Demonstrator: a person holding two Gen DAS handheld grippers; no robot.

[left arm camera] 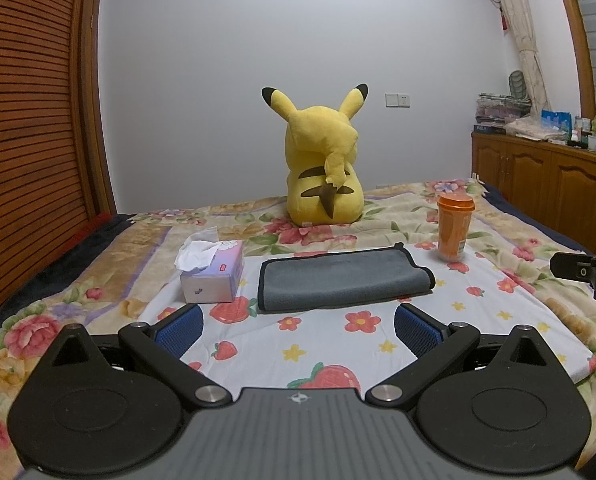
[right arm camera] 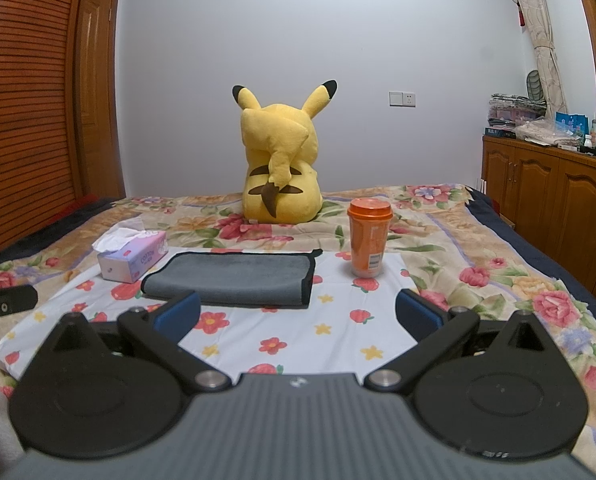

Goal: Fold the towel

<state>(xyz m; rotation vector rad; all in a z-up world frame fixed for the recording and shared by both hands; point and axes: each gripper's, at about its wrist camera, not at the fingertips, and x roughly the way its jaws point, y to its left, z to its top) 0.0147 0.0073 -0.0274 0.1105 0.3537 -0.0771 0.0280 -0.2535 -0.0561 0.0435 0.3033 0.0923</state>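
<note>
A grey towel with black trim lies folded flat on a white flowered cloth on the bed; it also shows in the right wrist view. My left gripper is open and empty, hovering just short of the towel's near edge. My right gripper is open and empty, in front of the towel's right end and a little to its right. Each gripper shows at the edge of the other's view: the right one, the left one.
A tissue box stands left of the towel and an orange lidded cup to its right. A yellow plush toy sits behind on the floral bedspread. Wooden cabinets line the right wall, a slatted wardrobe the left.
</note>
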